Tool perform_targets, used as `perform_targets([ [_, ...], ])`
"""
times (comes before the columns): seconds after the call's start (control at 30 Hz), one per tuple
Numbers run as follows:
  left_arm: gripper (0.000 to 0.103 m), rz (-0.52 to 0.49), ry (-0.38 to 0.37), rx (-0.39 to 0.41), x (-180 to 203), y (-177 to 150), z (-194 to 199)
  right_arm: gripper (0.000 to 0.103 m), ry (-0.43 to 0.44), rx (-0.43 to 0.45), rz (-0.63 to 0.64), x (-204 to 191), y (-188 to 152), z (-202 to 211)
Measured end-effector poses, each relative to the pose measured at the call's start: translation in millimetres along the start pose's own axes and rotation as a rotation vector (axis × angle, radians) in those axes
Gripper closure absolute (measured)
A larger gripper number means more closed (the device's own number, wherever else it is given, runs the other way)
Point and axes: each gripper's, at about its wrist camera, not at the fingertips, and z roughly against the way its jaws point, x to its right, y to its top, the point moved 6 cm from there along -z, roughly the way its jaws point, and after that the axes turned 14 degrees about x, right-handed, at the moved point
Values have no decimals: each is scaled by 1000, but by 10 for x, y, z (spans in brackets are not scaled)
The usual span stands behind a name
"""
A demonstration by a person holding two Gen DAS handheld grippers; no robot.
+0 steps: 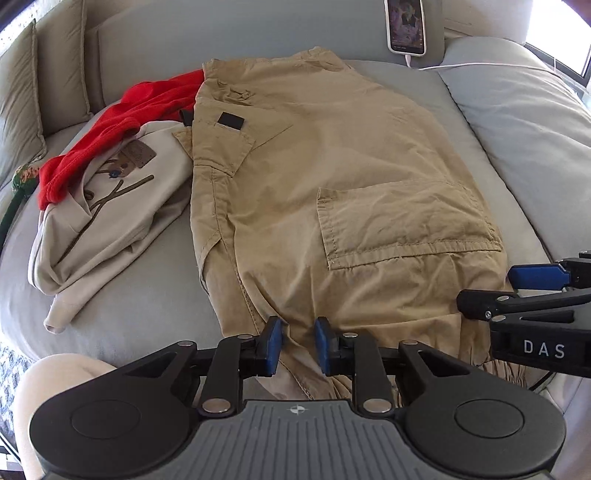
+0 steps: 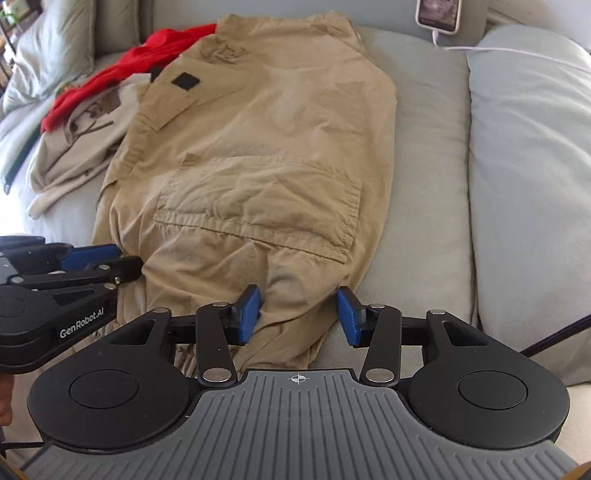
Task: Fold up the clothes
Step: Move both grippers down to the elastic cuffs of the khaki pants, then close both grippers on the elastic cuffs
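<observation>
The khaki trousers [image 1: 332, 192] lie flat on the grey sofa seat [image 1: 129, 295], already doubled leg on leg by the look of them. Their long axis runs straight away from me, waistband far toward the backrest and gathered cuffs at the near edge, right under both tools. That axis decides my next move, I judge: the near end has to be carried forward over the far end, so both hands must pick up at the cuffs.

My left gripper [image 1: 298, 345] sits over the near left part of the leg. Its blue pads stand a narrow gap apart with a ridge of cloth rising between them, and I cannot tell whether they are pinching yet. My right gripper [image 2: 298, 315] straddles the near right edge of the trousers with its jaws wider, cloth between them but not clamped. The two tools are side by side, about equally near the cuffs.

Further left lie a beige sweatshirt [image 1: 110, 206] and a red garment [image 1: 122, 125], the red one partly tucked under the waistband end. A phone [image 1: 405, 26] leans on the backrest, charging by a white cable.
</observation>
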Motion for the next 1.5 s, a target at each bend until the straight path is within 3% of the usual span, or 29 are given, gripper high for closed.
perform_targets([
  [0.07, 79, 9, -1, 16, -17, 27, 79, 45, -7, -2, 5, 5, 19, 22],
  [0.2, 59, 25, -17, 68, -78, 77, 336, 45, 53, 4, -61, 30, 107, 248],
  [0.37, 48, 112, -37, 56, -316, 29, 541, 32, 136, 48, -172, 118, 155, 659],
  [0.47, 48, 194, -45, 32, -443, -47, 567, 32, 189, 50, -268, 205, 109, 822],
  [0.63, 48, 240, -86, -1, -394, -195, 496, 32, 211, 24, -398, 342, -104, 797],
  [0.77, 40, 285, -134, -46, -327, -282, 360, 33, 236, 4, -472, 361, -204, 710],
  [0.87, 36, 349, -164, -58, -343, -303, 306, 32, 248, -7, -510, 360, -245, 652],
  [0.97, 32, 384, -173, -46, -379, -286, 298, 24, 246, -20, -540, 372, -287, 601],
  [1.2, 32, 459, -196, -80, -428, -326, 184, 24, 262, -40, -596, 413, -358, 471],
  [1.5, 36, 498, -355, -112, -265, -365, 19, 32, 318, -82, -643, 461, -498, 227],
])
